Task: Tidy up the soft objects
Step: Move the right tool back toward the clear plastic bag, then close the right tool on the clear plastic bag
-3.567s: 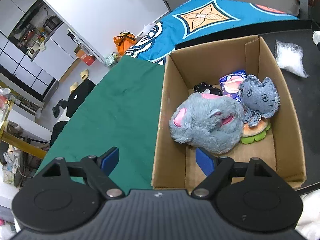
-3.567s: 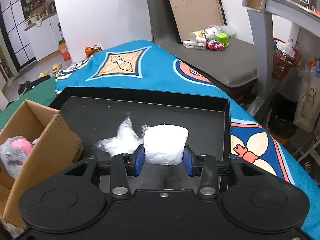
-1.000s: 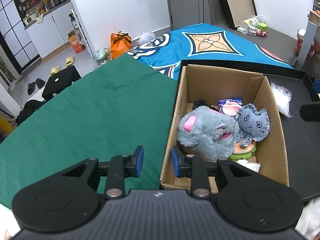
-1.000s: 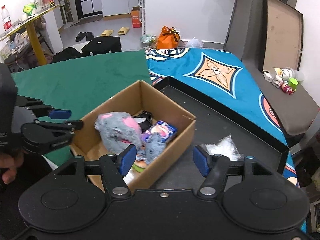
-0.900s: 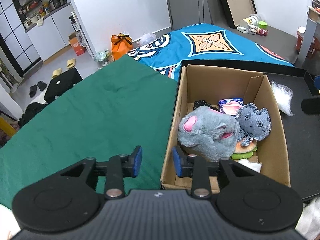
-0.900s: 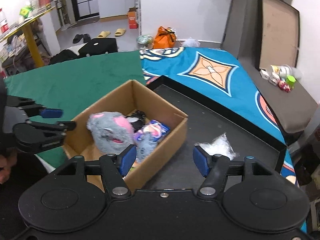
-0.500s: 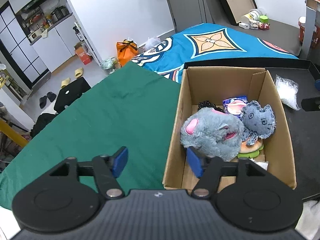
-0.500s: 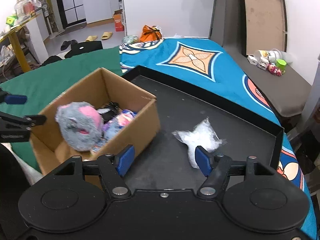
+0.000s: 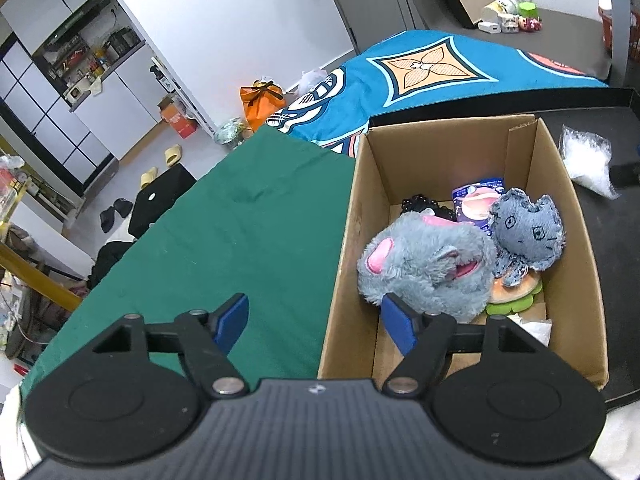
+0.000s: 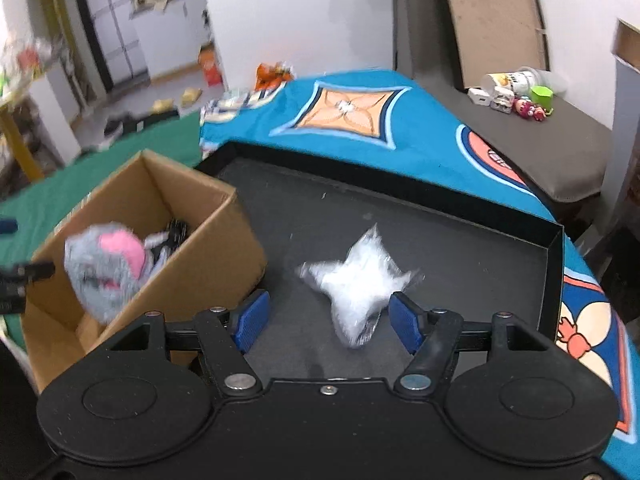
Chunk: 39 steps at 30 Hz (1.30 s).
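Plastic bag [image 10: 356, 280] lies on the black tray [image 10: 480, 248] between the wide right claw [image 10: 326, 322], untouched; the left claw [image 9: 314, 320], opening empty, straddles the cardboard box [image 9: 340, 280] wall.

A green cloth [image 9: 248, 240] meets a blue patterned one [image 10: 360, 120]. Slippers [image 9: 160, 164] and an orange bag [image 9: 262, 100] sit on the floor.

The left wrist camera looks steeply down past its own tongs [image 9: 314, 326] from close range, the cardboard box [image 9: 344, 248] ahead to their right and green cloth [image 9: 248, 232] to their left. The right wrist camera, blurred, peers down over its tongs [image 10: 330, 322] at the black tray [image 10: 500, 248]. Both views share the box and the white plastic bag [image 10: 358, 280].
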{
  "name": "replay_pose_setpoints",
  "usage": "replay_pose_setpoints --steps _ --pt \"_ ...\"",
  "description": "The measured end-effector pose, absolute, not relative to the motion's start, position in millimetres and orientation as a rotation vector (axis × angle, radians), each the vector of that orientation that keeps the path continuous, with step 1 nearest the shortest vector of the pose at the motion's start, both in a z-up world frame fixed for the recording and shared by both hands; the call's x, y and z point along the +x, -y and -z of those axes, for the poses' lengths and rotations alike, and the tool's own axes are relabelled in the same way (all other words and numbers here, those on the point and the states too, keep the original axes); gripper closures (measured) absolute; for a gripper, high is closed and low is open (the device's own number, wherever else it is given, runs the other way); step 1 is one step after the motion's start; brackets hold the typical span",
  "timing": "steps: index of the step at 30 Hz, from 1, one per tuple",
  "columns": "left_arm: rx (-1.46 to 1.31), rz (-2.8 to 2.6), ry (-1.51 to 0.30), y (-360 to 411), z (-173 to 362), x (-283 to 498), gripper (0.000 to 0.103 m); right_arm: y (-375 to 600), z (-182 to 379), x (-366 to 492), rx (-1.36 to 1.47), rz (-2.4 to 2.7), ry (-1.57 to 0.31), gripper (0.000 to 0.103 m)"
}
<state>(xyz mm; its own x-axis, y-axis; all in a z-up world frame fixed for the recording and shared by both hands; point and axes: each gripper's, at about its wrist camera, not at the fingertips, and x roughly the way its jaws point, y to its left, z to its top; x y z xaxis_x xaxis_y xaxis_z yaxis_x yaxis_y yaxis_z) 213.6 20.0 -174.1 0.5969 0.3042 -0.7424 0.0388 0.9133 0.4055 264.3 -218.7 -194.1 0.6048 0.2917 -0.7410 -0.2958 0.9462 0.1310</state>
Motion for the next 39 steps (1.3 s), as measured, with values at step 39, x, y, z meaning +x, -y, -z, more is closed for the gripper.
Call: replay_pose_setpoints --steps 39 --pt "0.615 -0.202 -0.954 17 192 220 0.021 251 245 310 0.114 -0.299 -0.906 0.079"
